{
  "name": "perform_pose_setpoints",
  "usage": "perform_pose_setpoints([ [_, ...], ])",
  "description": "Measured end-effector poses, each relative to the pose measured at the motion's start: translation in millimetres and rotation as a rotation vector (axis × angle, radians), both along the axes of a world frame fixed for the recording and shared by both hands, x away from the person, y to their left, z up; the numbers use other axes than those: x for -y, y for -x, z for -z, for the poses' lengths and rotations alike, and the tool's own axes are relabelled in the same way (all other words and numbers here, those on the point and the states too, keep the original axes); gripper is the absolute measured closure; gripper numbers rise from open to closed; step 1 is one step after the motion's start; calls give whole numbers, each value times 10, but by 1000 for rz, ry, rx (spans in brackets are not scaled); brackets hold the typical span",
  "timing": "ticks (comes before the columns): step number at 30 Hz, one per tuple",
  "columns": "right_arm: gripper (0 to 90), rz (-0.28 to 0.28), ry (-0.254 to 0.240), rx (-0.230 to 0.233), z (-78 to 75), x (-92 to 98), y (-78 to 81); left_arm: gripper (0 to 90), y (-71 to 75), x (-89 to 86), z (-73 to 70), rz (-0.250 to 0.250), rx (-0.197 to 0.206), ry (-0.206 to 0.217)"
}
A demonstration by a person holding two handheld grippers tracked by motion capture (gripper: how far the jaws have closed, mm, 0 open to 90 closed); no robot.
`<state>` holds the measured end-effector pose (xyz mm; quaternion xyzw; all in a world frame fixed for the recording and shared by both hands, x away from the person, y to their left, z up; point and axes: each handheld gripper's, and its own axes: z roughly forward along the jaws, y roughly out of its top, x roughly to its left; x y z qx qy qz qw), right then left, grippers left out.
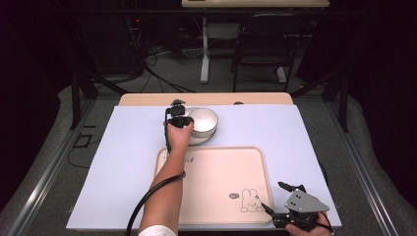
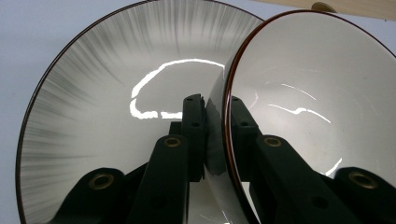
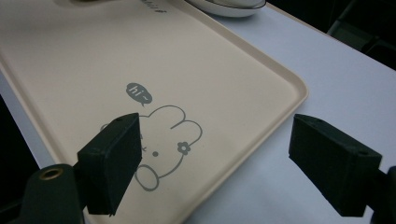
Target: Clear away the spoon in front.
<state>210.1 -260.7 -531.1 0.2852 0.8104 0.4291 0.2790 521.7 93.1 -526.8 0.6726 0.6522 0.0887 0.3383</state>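
Note:
A white bowl (image 1: 204, 119) (image 2: 317, 79) with a dark red rim sits on a grey-streaked plate (image 1: 195, 141) (image 2: 88, 93) at the back middle of the table. My left gripper (image 1: 188, 122) (image 2: 216, 106) is shut on the bowl's left rim, one jaw inside the bowl and one outside over the plate. A cream tray (image 1: 216, 172) (image 3: 210, 60) with a rabbit drawing lies in front of the bowl, bare. At the tray's near right corner my right gripper (image 1: 275, 196) (image 3: 215, 154) stands open over the tray's edge, with nothing between its jaws.
A pale sheet (image 1: 133, 147) covers the table, with a wooden edge (image 1: 147, 99) showing at the back. The plate's edge (image 3: 229, 7) shows beyond the tray's far end. A dark chair (image 1: 265, 44) and desk legs stand behind the table.

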Motion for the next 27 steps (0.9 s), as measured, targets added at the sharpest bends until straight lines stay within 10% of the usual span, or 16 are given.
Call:
perform_pose_setpoints([
  [27, 168, 0, -2, -2, 0, 4, -2, 809, -42, -25, -13, -31, -58, 52],
])
